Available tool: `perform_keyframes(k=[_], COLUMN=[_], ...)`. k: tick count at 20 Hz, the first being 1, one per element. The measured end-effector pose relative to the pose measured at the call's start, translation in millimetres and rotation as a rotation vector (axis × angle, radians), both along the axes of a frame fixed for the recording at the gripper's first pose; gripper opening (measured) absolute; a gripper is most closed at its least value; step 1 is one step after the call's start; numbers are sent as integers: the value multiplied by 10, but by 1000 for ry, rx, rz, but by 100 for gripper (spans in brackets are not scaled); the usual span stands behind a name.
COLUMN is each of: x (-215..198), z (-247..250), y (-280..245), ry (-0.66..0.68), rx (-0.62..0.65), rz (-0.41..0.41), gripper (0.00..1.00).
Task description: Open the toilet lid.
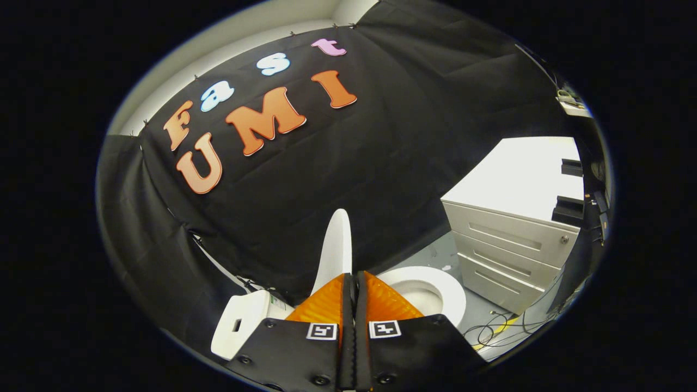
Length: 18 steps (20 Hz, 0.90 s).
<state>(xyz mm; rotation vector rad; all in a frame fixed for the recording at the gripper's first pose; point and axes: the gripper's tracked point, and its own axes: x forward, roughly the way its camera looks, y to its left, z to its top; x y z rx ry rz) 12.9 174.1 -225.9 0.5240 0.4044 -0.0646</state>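
Toilet lid point(336, 247) standing raised, nearly upright above the bowl point(435, 283).
Gripper point(354, 283) pinching its edge between clenched fingers; tipping fully back possibly remaining.

Toilet lid point(336, 250): white, smooth, rounded at the top. Raised, standing near upright and seen almost edge-on, lower end hidden behind the fingertips. Toilet seat point(435, 286): white oval ring, down over the bowl, to the right of the lid. Cistern point(239, 324): white, left of the lid, against the booth wall.
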Motion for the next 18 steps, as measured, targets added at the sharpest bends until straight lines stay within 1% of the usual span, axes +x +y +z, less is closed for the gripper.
perform_keyframes(k=[4,18], x=[-20,-78], z=[160,681], y=[242,1198], ry=[-17,-81], rx=[-52,-174], rz=[42,159], gripper=[8,8])
